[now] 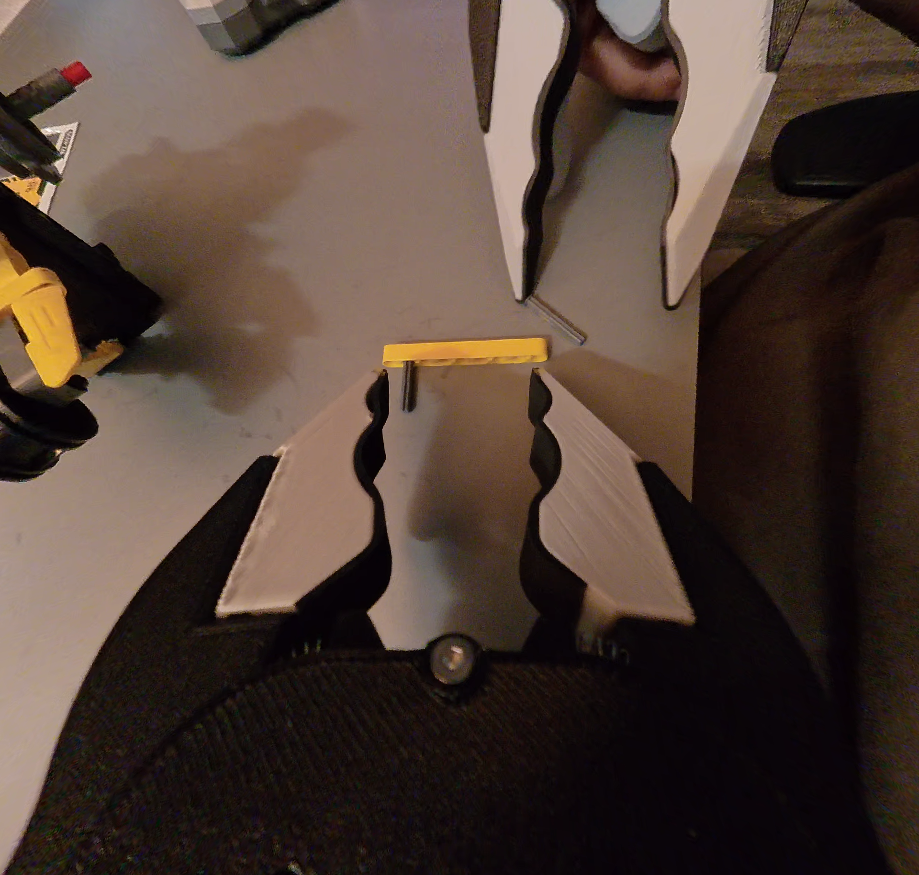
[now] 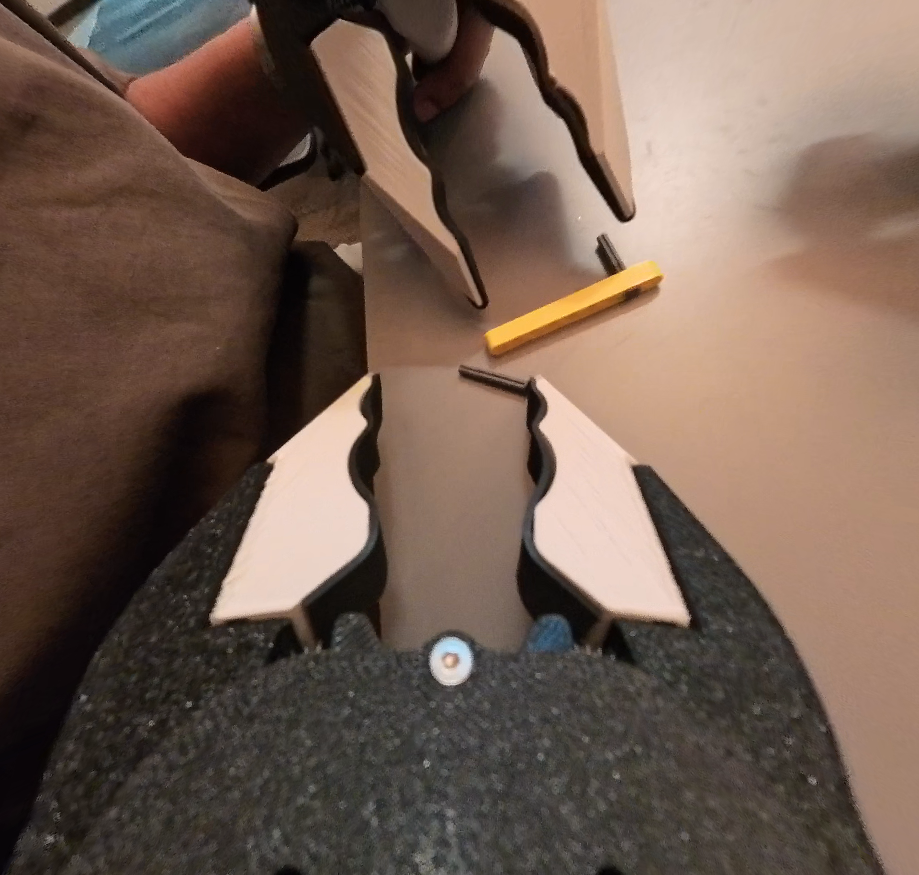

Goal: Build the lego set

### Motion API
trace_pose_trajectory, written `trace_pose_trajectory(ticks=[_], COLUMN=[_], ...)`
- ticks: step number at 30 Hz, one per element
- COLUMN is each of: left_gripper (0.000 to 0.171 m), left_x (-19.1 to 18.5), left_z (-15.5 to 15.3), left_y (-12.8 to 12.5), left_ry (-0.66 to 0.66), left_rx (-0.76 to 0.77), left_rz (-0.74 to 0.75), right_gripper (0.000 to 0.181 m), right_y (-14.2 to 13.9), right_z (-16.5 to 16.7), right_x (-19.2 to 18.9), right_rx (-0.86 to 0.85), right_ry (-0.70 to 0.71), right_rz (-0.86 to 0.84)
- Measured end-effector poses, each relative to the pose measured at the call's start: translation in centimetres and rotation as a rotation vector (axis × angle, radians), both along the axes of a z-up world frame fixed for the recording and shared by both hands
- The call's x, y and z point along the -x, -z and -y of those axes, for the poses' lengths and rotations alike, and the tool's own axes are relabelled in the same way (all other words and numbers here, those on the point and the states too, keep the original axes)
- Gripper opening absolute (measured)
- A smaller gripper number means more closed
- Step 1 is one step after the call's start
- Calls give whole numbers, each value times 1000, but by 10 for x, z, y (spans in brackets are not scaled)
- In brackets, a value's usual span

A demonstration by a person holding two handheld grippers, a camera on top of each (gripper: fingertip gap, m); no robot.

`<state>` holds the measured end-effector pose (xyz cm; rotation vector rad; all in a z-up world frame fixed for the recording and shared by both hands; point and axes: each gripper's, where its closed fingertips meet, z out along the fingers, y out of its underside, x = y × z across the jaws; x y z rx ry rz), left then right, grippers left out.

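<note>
A flat yellow beam (image 1: 465, 350) lies on the grey table (image 1: 308, 264), right in front of my left gripper (image 1: 457, 374), which is open and empty. A short black pin (image 1: 408, 386) sticks out of the beam's left end, next to the left fingertip. My right gripper (image 1: 597, 302) points down opposite, open and empty, with a loose thin pin (image 1: 557, 322) at one fingertip. In the right wrist view, that loose pin (image 2: 492, 379) lies between the tips of the right gripper (image 2: 455, 379). The beam (image 2: 572, 307), its pin (image 2: 609, 252) and the left gripper (image 2: 551, 258) show beyond.
A yellow and black built model (image 1: 45, 324) stands at the left edge, with a red-tipped part (image 1: 74, 73) above it. A grey blocky unit (image 1: 253, 1) sits at the far side. The table edge runs down the right, beside brown fabric (image 1: 820, 453) and a black armrest (image 1: 845, 145).
</note>
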<state>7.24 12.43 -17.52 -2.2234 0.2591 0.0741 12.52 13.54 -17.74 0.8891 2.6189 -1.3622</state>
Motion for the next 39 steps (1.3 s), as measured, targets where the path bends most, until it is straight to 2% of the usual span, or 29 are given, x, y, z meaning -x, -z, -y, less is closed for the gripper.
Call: trace_pose_trajectory(ticks=[3,6,11,18,21,23,26,33,36,39], left_gripper=[55,55,55,54,52,51,49,47,47,48], left_x=[0,0,0,0,-1,-2,-3,-6,-5,-4], left_z=[0,0,0,0,0,0,0,1,1,1], left_y=[-1,0,1,1,2,3,3,2,2,2], left_ry=[0,-1,-4,0,5,10,21,38,33,28], left_rx=[-4,-4,2,9,18,26,22,12,14,20], left_rz=[4,-6,-23,-9,4,11,8,-11,0,9], right_gripper=[43,36,38,36,21,18,0,0,19,25], right_y=[4,7,9,8,10,10,10,10,8,5], right_z=[-7,-10,-13,-9,-11,-13,-17,-20,-23,-16], right_x=[0,0,7,19,24,25,27,24,26,25], right_rx=[-57,-131,-211,-185,-212,-213,-230,-264,-258,-205], right_ry=[59,67,51,-48,-76,-77,-66,-70,-58,-87], right_rz=[-49,-128,-224,-220,-263,-267,-293,-319,-303,-289])
